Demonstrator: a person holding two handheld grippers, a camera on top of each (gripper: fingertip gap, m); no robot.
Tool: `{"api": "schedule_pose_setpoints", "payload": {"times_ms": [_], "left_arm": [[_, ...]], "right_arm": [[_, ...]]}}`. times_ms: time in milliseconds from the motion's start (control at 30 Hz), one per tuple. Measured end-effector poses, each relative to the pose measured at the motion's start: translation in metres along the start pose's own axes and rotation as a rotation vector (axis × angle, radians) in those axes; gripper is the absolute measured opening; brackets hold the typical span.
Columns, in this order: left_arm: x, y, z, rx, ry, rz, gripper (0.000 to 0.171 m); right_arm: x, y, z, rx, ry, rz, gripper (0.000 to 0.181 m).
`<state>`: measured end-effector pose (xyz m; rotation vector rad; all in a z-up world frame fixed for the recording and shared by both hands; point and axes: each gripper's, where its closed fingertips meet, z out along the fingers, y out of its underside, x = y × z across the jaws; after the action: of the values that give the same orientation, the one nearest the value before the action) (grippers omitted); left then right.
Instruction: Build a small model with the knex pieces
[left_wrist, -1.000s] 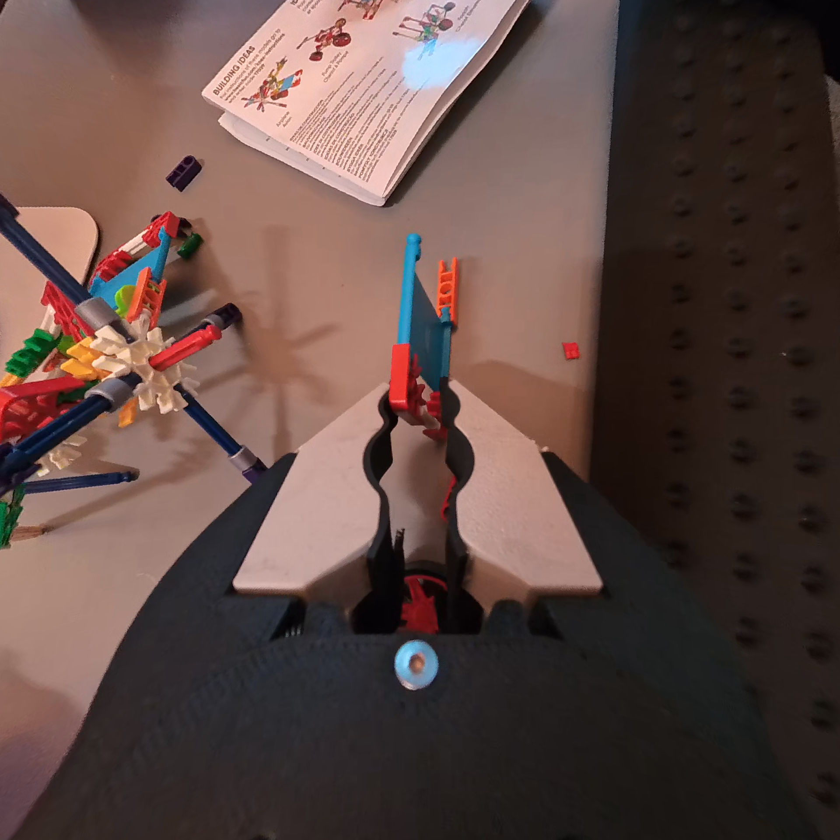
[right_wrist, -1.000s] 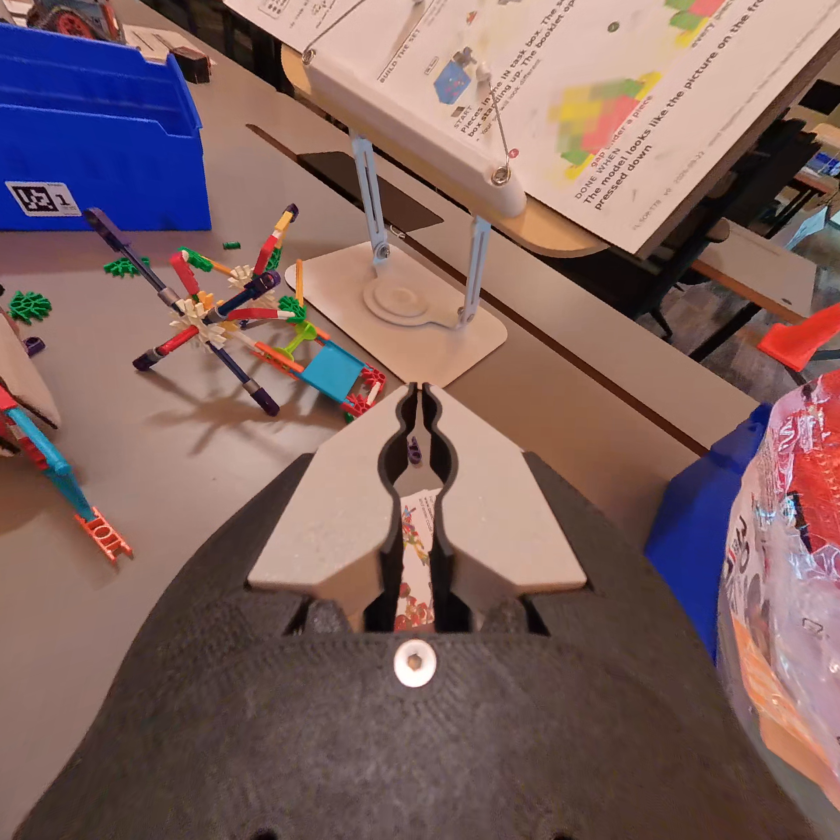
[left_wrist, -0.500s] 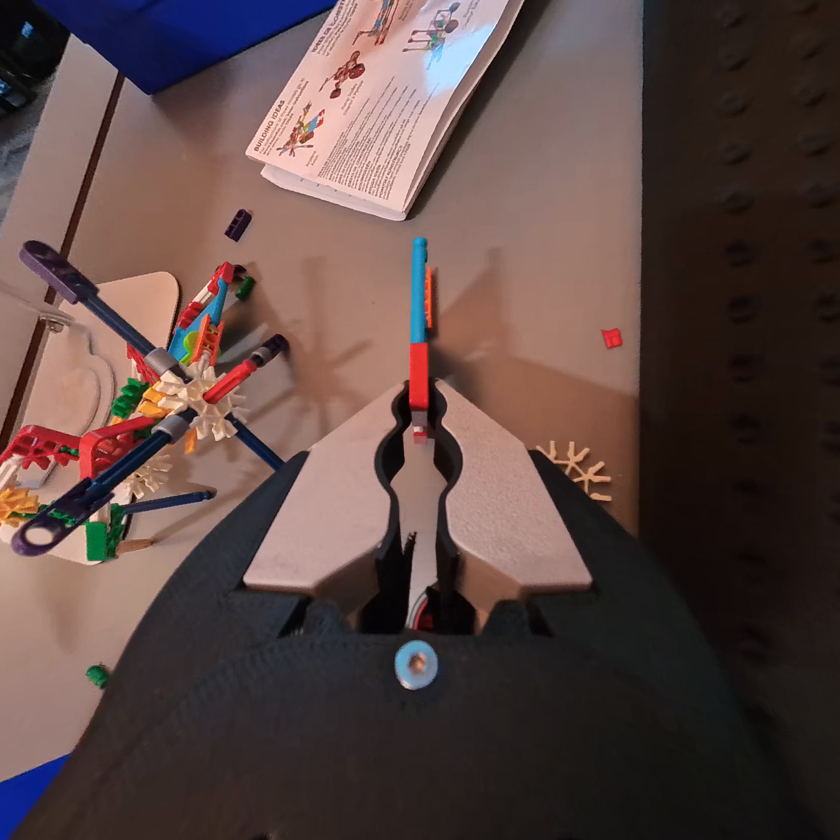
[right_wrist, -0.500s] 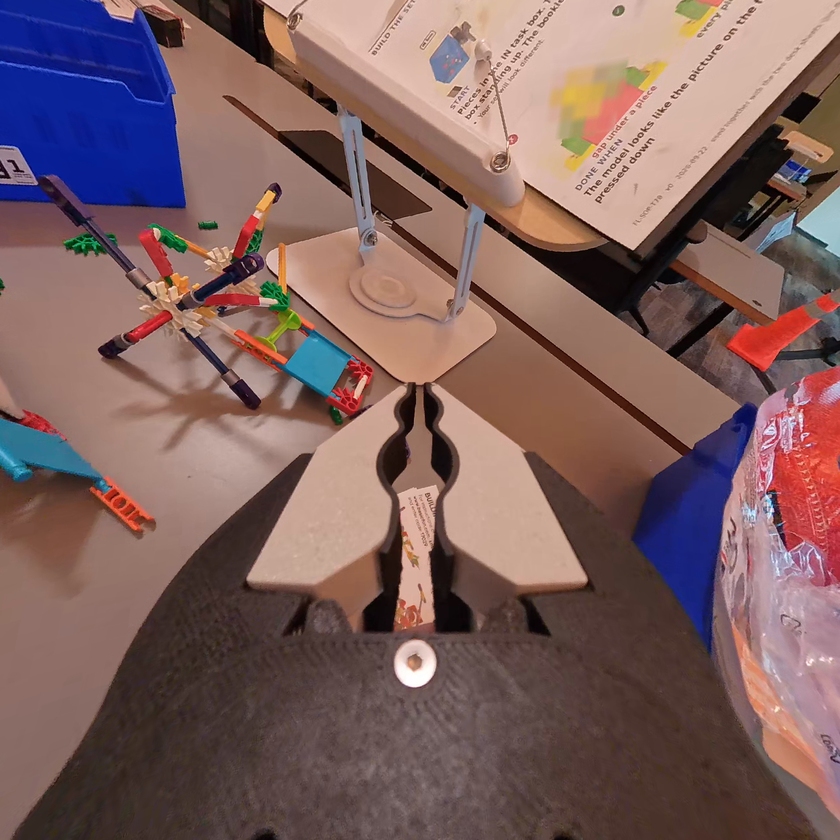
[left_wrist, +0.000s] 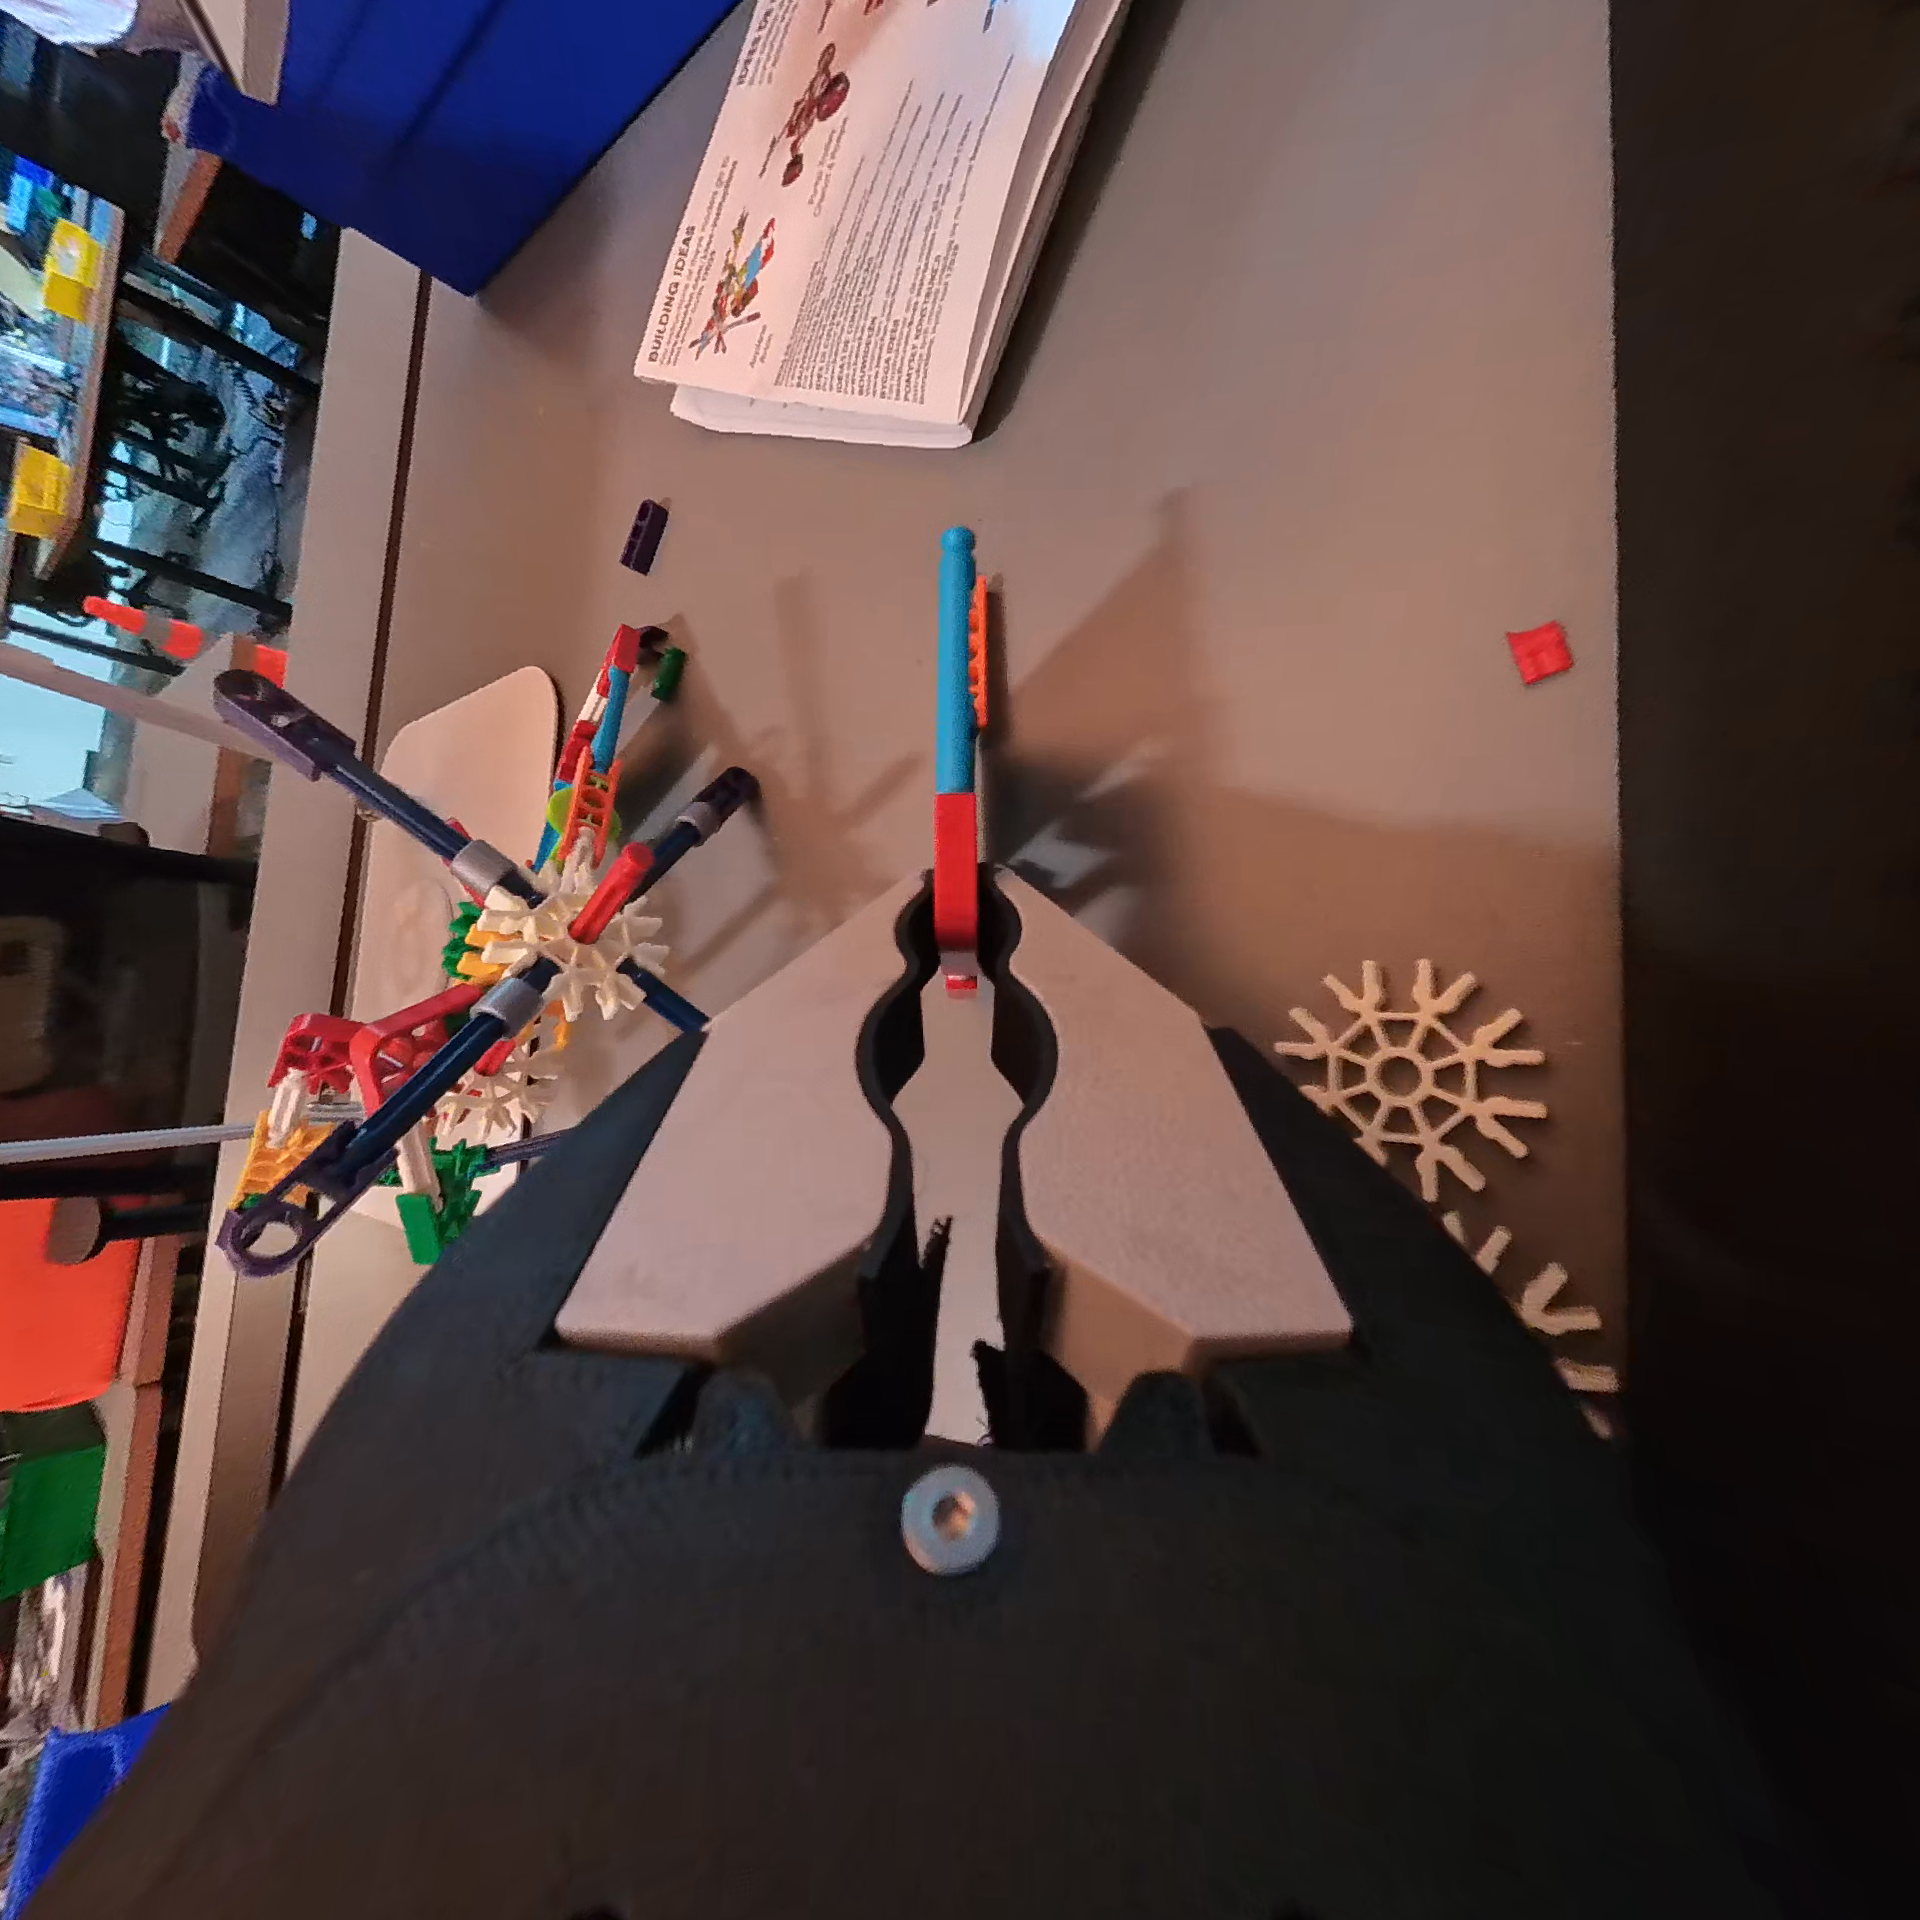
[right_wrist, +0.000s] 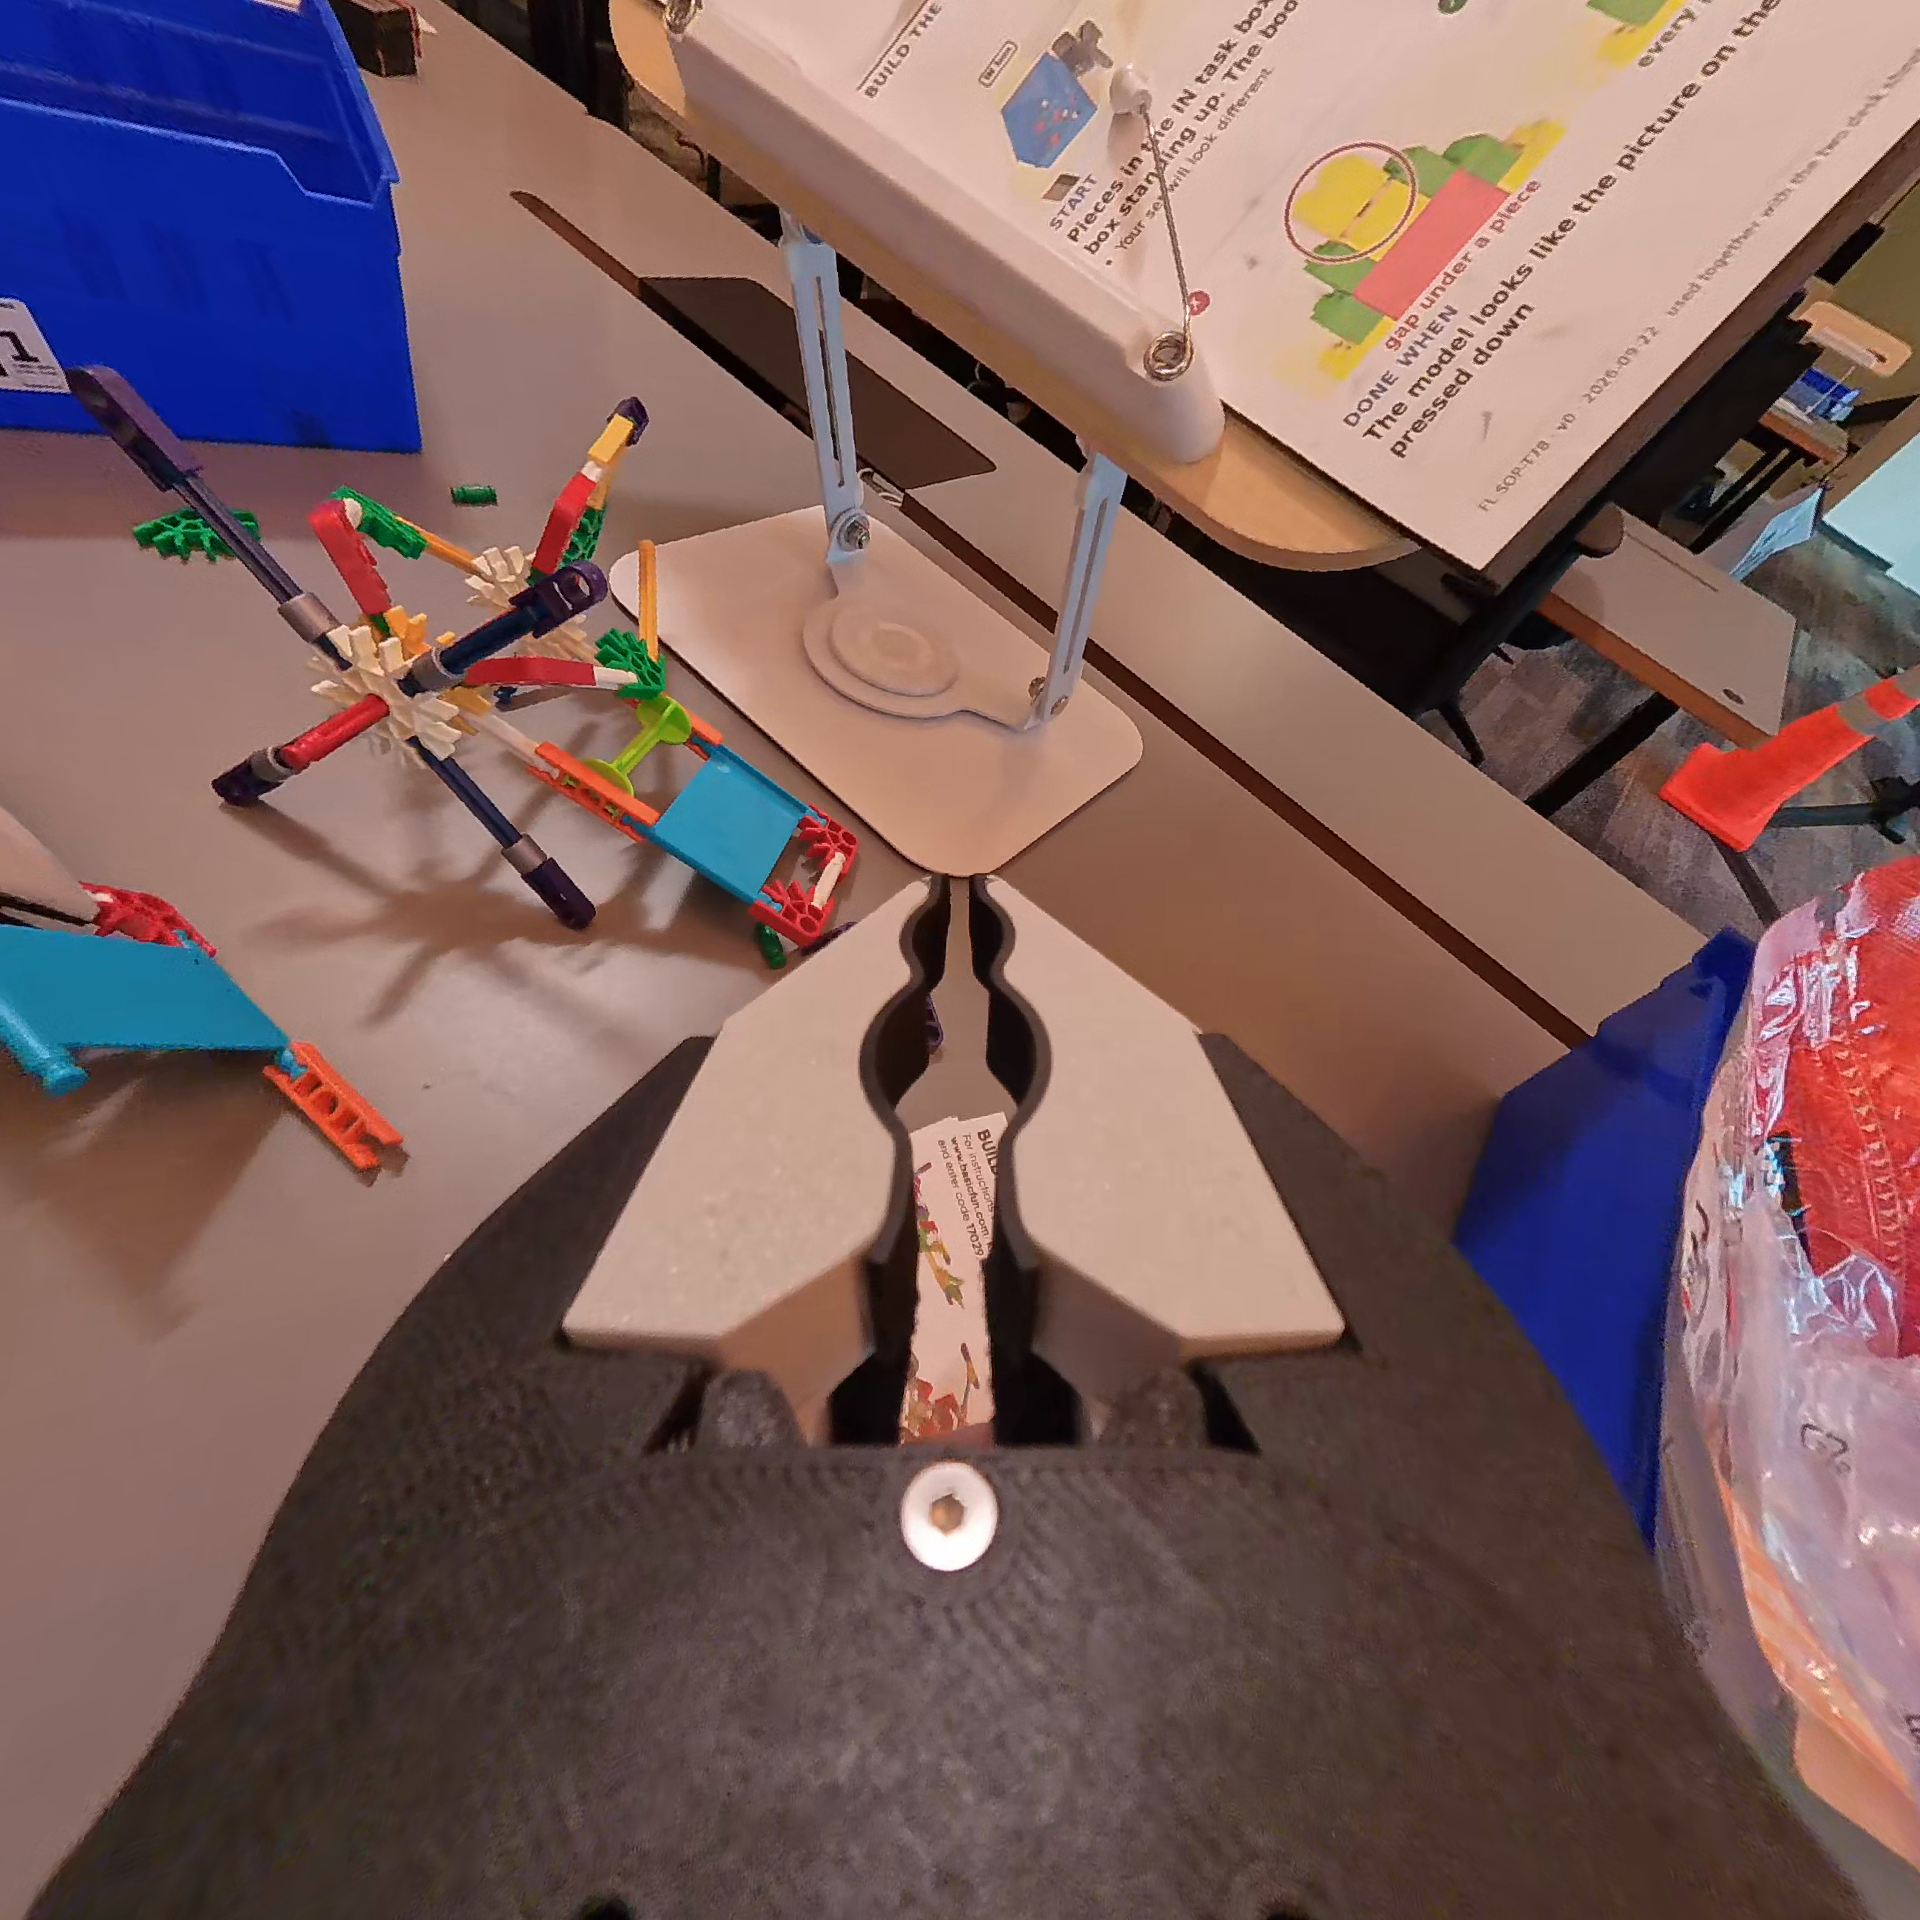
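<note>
One blue-panel piece (left_wrist: 956, 717), red end in left gripper (left_wrist: 958, 904), orange tip.

A blue panel piece (left_wrist: 956, 675) with red and orange connectors sits edge-on, its red end clamped at the left gripper's (left_wrist: 958, 883) tip.

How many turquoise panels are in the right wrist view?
2. The held panel is far left, in the piece gripped by the left gripper; the model panel is in the rod model beside the white stand base. Others may be hidden.
</note>
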<state>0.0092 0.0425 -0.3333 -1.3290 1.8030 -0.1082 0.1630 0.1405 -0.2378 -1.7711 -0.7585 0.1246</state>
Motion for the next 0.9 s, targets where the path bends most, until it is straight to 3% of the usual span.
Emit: {"api": "schedule_pose_setpoints", "payload": {"times_ms": [333, 633, 767, 900], "left_arm": [[0.012, -0.003, 0.001, 0.017, 0.068, -0.018, 0.013], [0.029, -0.017, -0.022, 0.095, 0.234, -0.101, 0.041], [0.012, -0.024, -0.042, 0.142, 0.192, -0.134, 0.042], [-0.026, -0.029, -0.086, 0.173, 0.031, -0.168, 0.042]], "right_arm": [[0.001, 0.000, -0.001, 0.004, -0.001, 0.001, 0.001], [0.000, 0.009, 0.007, -0.026, -0.004, -0.007, 0.002], [-0.001, 0.014, 0.012, -0.048, 0.003, -0.028, 0.001], [-0.004, 0.019, 0.016, -0.070, 0.014, -0.063, 0.001]]}}
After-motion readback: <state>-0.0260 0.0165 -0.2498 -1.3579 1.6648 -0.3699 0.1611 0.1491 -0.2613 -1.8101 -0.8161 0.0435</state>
